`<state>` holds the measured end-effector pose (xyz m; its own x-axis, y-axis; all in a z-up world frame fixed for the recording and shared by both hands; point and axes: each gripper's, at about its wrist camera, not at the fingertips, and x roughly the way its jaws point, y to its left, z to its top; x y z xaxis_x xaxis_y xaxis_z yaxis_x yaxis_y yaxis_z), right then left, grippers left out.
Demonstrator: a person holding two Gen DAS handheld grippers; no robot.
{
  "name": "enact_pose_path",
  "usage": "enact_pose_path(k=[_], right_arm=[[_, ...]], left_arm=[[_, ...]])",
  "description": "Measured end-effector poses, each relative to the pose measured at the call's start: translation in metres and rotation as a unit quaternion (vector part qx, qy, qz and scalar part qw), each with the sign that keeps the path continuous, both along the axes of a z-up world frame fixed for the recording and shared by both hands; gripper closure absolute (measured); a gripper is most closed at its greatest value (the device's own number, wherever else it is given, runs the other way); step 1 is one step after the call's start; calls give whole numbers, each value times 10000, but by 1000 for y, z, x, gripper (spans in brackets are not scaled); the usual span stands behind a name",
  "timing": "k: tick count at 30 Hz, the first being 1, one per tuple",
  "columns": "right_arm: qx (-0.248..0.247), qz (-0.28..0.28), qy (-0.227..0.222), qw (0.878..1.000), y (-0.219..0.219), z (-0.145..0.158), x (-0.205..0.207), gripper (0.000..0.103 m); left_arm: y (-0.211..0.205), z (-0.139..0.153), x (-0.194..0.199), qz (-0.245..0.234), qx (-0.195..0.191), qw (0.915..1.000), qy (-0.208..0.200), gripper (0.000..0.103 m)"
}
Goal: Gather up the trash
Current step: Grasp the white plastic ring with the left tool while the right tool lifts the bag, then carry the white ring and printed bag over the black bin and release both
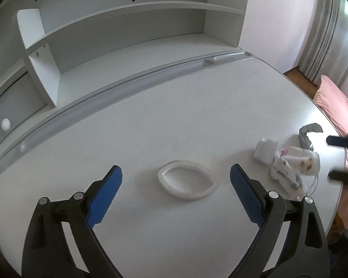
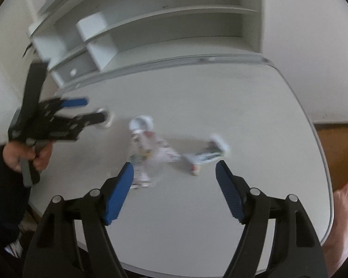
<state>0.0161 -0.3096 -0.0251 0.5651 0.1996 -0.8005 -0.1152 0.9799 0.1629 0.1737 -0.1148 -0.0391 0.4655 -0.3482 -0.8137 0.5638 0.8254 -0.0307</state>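
Both our grippers, left gripper (image 1: 176, 183) and right gripper (image 2: 174, 176), hang wide apart, empty. We're approaching: desk (image 1: 197, 106), printed wrappers (image 2: 148, 155) at twelve o'clock, white ring (image 1: 189, 180) between left pads. Next: descend, clamp.

The desk (image 1: 174, 115) is showing a smooth, matt white top. The ring (image 1: 189, 180) is looking like pale, slightly glossy plastic. The wrapper (image 1: 294, 166) is looking like crumpled printed paper. The gripper pads (image 1: 106, 194) are showing ribbed blue rubber.
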Motion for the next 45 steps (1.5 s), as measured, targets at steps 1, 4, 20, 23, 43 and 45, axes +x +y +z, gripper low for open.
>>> enact_pose_path(k=[1,4,20,23,43,45], right_arm=[[-90,86,15,9999,7,-2,4,32],[-359,385,49,9986,29,-6,17,33],[-408,697,171,9966,56,-9,12,90],[-193,532,119,9983,48,1,-3,90],[209,-3412,36,9398,-182,-22,-222,90],[287,-3783,151,9251,-204,-40,-248,90]], left_arm=[[-2,-1,1,17,18,10000,17,12],[-6,-5,2,21,119,9999,13,12],[-7,-17,4,134,253,9996,79,26],[-8,-15,1,156,255,9995,46,45],[-159,37,-184,-1956,-743,9778,-50,46],[-195,31,-213,-2403,-839,9671,20,46]])
